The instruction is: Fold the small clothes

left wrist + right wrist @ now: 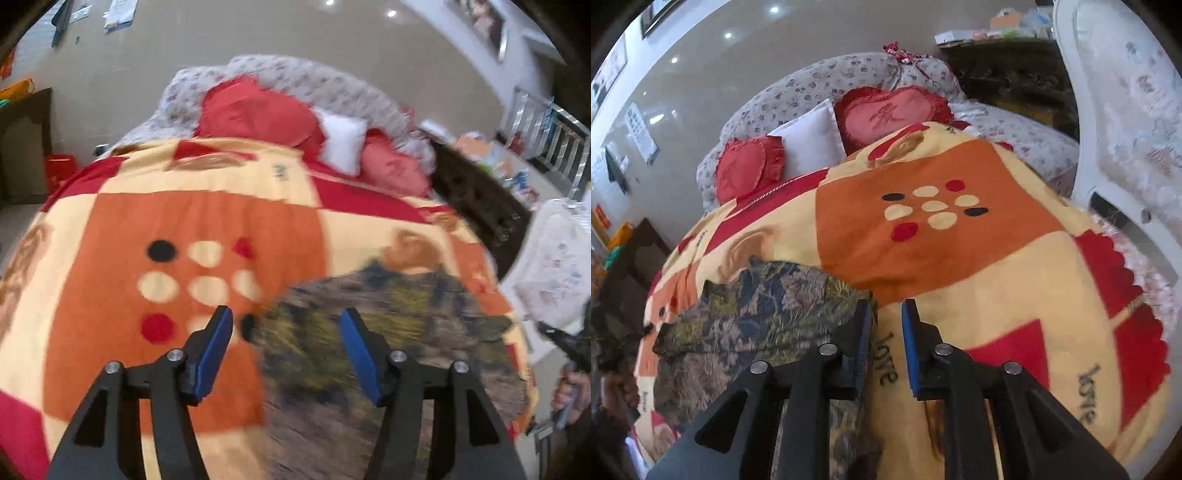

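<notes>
A small garment with a brown, olive and dark blue leafy print [373,339] lies spread on an orange, yellow and red blanket [166,221] on the bed. My left gripper [286,325] is open and empty, hovering over the garment's left edge. In the right wrist view the garment [757,317] lies at the lower left. My right gripper [885,314] is open with a narrow gap and empty, just right of the garment's right edge, over the blanket [960,258]. The left wrist view is motion-blurred.
Red heart-shaped cushions [886,110] and a white pillow [809,144] lean on a floral padded headboard [798,88]. A white padded piece of furniture [1126,129] stands right of the bed. A dark bedside cabinet [476,192] and a metal rack [550,136] stand beyond.
</notes>
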The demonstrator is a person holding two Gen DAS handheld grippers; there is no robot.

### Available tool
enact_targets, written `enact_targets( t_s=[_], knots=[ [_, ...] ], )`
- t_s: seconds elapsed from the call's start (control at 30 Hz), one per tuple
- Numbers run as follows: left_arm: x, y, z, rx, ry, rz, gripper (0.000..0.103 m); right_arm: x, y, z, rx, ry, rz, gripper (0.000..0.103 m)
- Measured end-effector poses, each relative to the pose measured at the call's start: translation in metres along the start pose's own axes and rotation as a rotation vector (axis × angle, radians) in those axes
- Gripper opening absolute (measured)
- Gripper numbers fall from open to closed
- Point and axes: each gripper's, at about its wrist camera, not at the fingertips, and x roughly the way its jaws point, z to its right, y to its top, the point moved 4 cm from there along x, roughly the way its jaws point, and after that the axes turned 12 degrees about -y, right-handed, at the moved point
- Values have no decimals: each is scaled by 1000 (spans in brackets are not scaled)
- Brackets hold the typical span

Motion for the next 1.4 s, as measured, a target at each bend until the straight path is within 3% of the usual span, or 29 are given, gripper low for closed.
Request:
enact_targets(
  t_s=[0.07, 0.1, 0.17, 0.27, 0.33, 0.47, 0.57, 0.77, 0.83, 0.93, 0.97, 1.0, 1.07, 1.2, 1.33, 1.4],
  knots=[
    [3, -19, 30, 44, -79, -43, 33, -4, -9, -23, -49, 41, 0, 21],
    [13, -34, 48, 71, -116, -106, 21, -3, -13, -35, -72, 55, -2, 21],
    [32, -53, 66, 91, -139, -179, 17, 4, -22, -60, -118, 74, -12, 21],
    [66, -72, 77, 112, -74, -262, 17, 22, -30, -88, -150, 45, -30, 21],
    [86, -82, 66, 53, -14, -304, 17, 39, -33, -95, -135, 27, -59, 21],
    [90, -81, 56, -32, -34, -274, 17, 81, -56, -93, -128, -25, -223, 22],
    [95, -71, 51, -38, -8, -264, 17, 84, -60, -84, -87, 23, -218, 22],
    [121, -31, 39, -37, 53, -265, 17, 98, -38, -86, -118, 3, -257, 22],
    [135, 5, 30, -15, 128, -221, 17, 111, -18, -93, -133, -7, -255, 22],
    [127, 51, 13, -28, 297, -128, 18, 115, 30, -101, -104, 7, -173, 23],
    [119, 59, 12, -50, 298, -96, 22, 112, 44, -96, -78, -24, -142, 23],
    [109, 64, 13, -66, 248, -59, 31, 108, 52, -92, -53, -37, -130, 23],
    [96, 61, 25, -39, 192, -21, 42, 95, 56, -85, -19, 9, -105, 23],
    [110, 29, 55, 70, 111, -79, 44, 81, 38, -85, -13, -2, -71, 22],
    [143, 7, 58, 84, 123, -109, 44, 92, 8, -98, 33, -82, -86, 22],
    [149, -5, 43, 104, 192, -116, 44, 107, -3, -103, 23, -168, -94, 24]
  ],
)
